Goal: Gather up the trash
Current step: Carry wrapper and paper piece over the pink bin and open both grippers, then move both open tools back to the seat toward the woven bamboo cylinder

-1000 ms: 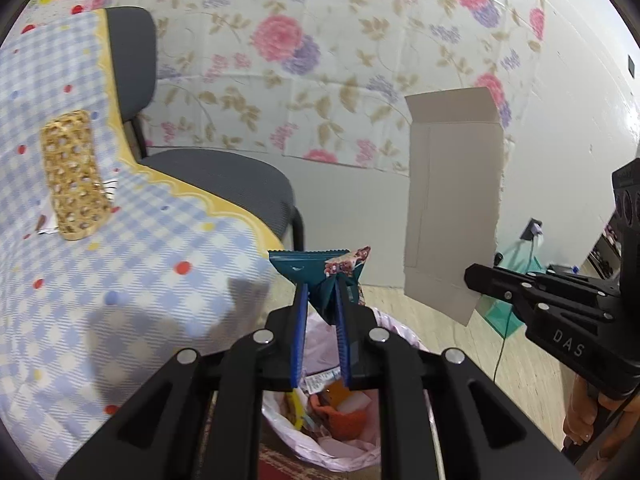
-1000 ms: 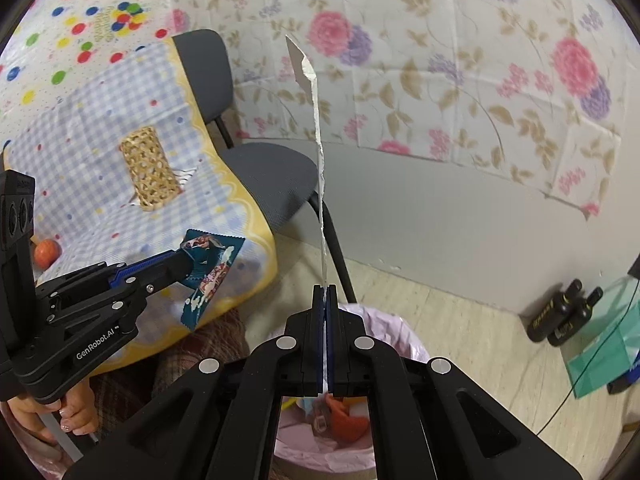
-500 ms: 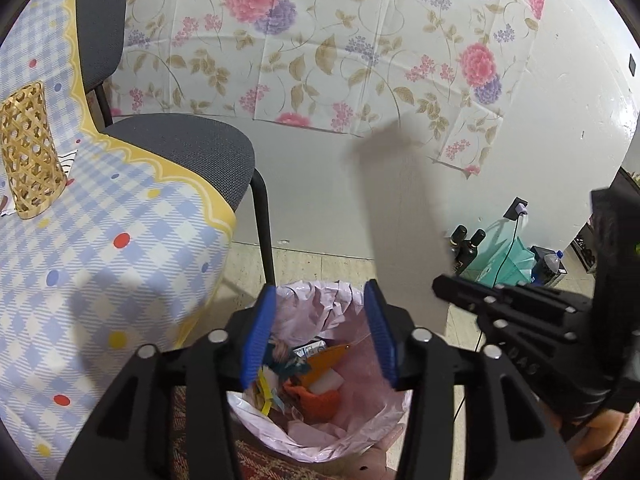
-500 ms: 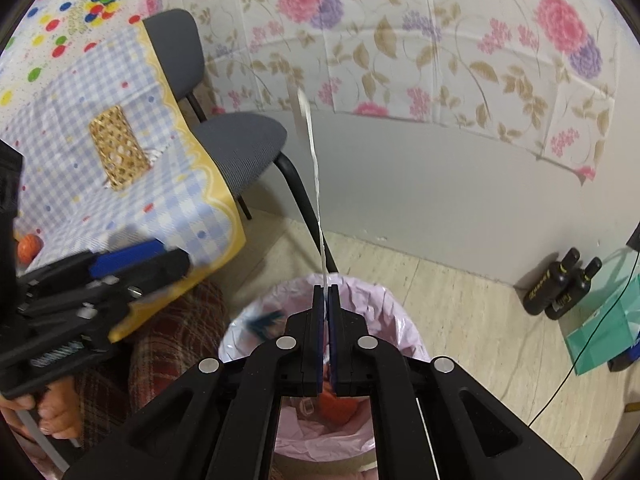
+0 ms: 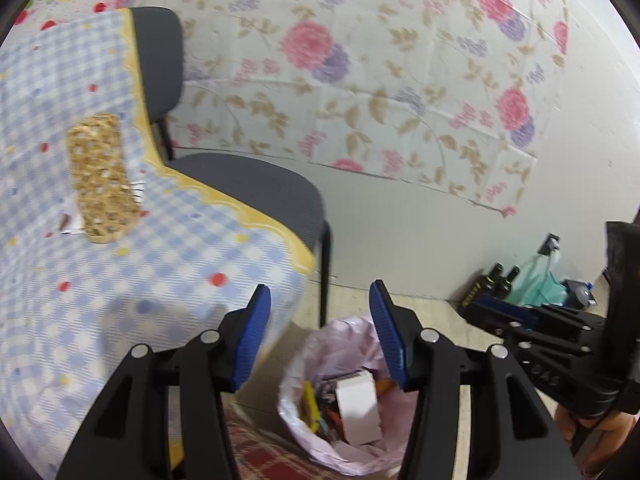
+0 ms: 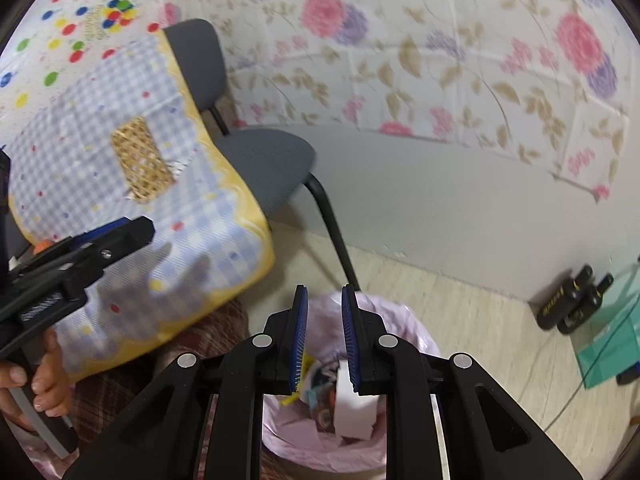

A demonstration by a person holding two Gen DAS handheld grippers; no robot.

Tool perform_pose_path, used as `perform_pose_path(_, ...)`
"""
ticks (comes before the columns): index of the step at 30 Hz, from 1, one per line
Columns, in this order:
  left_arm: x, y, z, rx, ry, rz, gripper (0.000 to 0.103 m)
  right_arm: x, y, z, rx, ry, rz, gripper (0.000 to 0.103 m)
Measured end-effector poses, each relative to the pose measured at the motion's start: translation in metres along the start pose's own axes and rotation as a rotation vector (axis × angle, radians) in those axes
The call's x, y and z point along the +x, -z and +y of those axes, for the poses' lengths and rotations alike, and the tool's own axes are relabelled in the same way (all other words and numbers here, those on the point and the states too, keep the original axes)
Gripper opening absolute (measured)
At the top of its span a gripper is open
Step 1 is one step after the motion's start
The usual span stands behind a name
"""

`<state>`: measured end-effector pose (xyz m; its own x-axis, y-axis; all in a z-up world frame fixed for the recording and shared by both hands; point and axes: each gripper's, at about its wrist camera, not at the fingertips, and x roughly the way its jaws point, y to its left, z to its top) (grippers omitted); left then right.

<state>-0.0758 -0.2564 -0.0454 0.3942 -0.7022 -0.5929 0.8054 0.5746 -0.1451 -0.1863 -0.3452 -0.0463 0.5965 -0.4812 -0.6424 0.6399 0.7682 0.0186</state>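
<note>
bin [image 5: 304, 340] rim cut off by fingers; white card [image 5: 358, 412] + wrappers inside. left gripper [image 5: 320, 336] wide, right gripper [image 6: 323, 336] narrow, both empty.

Bright even indoor light; motion blur throughout, strong fisheye bending, dark vignetted corners.

right tongs [image 6: 323, 332] parted, cardboard [image 6: 354, 408] now in bin [image 6: 404, 320]

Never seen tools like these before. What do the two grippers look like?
Both the left gripper and the right gripper are matte black plastic frames with silver screw heads. Each has two flat fingers lined with ribbed blue pads. White lettering marks their sides. A bare hand holds one.
</note>
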Motion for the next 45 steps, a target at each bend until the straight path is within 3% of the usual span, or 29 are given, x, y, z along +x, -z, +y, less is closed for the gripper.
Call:
perform_pose_path(11, -0.036, 0.005, 0.066, -0.109, -0.164, -0.041, 0.055, -0.004, -0.023, 0.056, -0.099, -0.102, -0.047, 0.020)
perform_pose_path(21, -0.067, 0.005, 0.112, -0.152, -0.363, -0.049, 0.063, -0.005, -0.059, 0.113, -0.207, -0.191, -0.124, 0.022)
perform_pose_path(26, -0.083, 0.006, 0.139, -0.190, -0.428, -0.063, 0.075, -0.002, -0.076, 0.135, -0.225, -0.225, -0.149, 0.029)
perform_pose_path(34, -0.098, 0.005, 0.176, -0.238, -0.533, -0.082, 0.087, 0.025, -0.085, 0.171, -0.283, -0.302, -0.106, 0.041)
perform_pose_path(38, -0.102, 0.004, 0.193, -0.261, -0.552, -0.078, 0.088, 0.040, -0.092, 0.193, -0.327, -0.319, -0.125, 0.055)
perform_pose_path(45, -0.103, 0.005, 0.227, -0.339, -0.581, -0.062, 0.088, 0.081, -0.111, 0.228, -0.376, -0.319, -0.122, 0.060)
